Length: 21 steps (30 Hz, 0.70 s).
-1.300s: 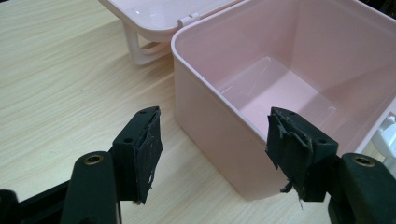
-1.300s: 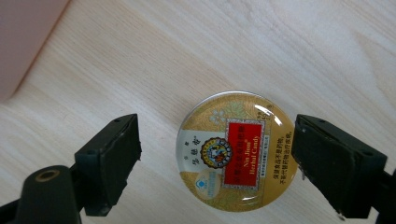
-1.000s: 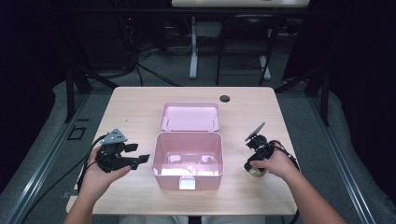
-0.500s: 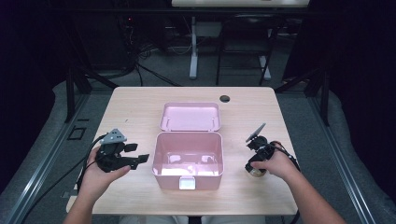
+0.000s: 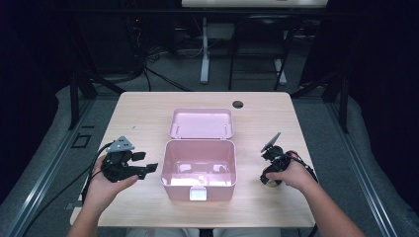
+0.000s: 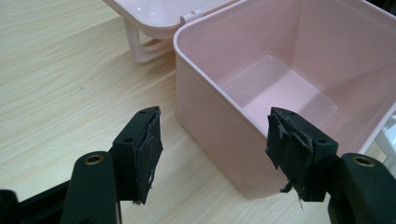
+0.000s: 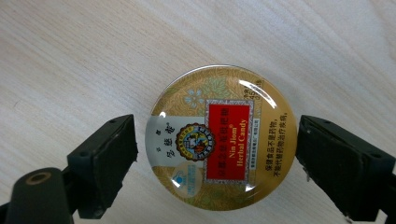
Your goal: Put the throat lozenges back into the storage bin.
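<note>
Candy tin waiting to be gripped, box lying open and empty

The pink box (image 5: 198, 168) is sitting mid-table, lid back; the left gripper (image 6: 212, 154) is hovering beside it, jaws spread, while the right gripper (image 7: 217, 163) is straddling the tin (image 7: 223, 135) on the table (image 5: 148, 113), jaws apart, not yet clamping.

Dim room around a pale wooden table

The table (image 5: 148, 113) has a light wood-grain top with a dark round grommet hole (image 5: 237, 104) near its far edge. Grey floor (image 5: 356, 148) surrounds it; beyond stand a white desk leg (image 5: 204, 54), tangled cables (image 5: 163, 47) and dark metal frames (image 5: 74, 98) in shadow.
</note>
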Available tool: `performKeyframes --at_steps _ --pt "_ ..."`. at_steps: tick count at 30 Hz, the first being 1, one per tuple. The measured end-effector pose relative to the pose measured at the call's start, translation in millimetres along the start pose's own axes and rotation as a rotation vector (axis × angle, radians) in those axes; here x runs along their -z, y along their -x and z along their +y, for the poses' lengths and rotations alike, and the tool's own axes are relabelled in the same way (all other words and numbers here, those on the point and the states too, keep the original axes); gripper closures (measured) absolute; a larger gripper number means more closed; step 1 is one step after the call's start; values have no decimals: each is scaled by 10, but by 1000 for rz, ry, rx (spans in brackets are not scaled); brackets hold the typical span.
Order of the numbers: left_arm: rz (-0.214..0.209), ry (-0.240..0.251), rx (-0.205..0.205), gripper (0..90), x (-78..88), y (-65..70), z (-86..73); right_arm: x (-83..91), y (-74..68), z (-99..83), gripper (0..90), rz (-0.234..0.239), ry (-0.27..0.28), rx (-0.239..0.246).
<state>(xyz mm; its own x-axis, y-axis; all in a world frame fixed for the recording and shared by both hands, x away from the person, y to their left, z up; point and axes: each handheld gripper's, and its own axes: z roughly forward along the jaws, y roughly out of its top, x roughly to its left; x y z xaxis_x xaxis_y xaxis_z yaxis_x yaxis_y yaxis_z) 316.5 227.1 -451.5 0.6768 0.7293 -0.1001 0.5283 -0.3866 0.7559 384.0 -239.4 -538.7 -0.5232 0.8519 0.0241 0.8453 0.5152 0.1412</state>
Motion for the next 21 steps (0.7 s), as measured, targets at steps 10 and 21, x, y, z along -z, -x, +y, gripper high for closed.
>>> performKeyframes --at_steps 10,21 --pt "0 -1 1 354 -4 -1 -3 -56 10 15 134 -7 -20 12" --pt "1 -1 0 354 -3 -4 -4 -117 32 5 150 4 -36 3"
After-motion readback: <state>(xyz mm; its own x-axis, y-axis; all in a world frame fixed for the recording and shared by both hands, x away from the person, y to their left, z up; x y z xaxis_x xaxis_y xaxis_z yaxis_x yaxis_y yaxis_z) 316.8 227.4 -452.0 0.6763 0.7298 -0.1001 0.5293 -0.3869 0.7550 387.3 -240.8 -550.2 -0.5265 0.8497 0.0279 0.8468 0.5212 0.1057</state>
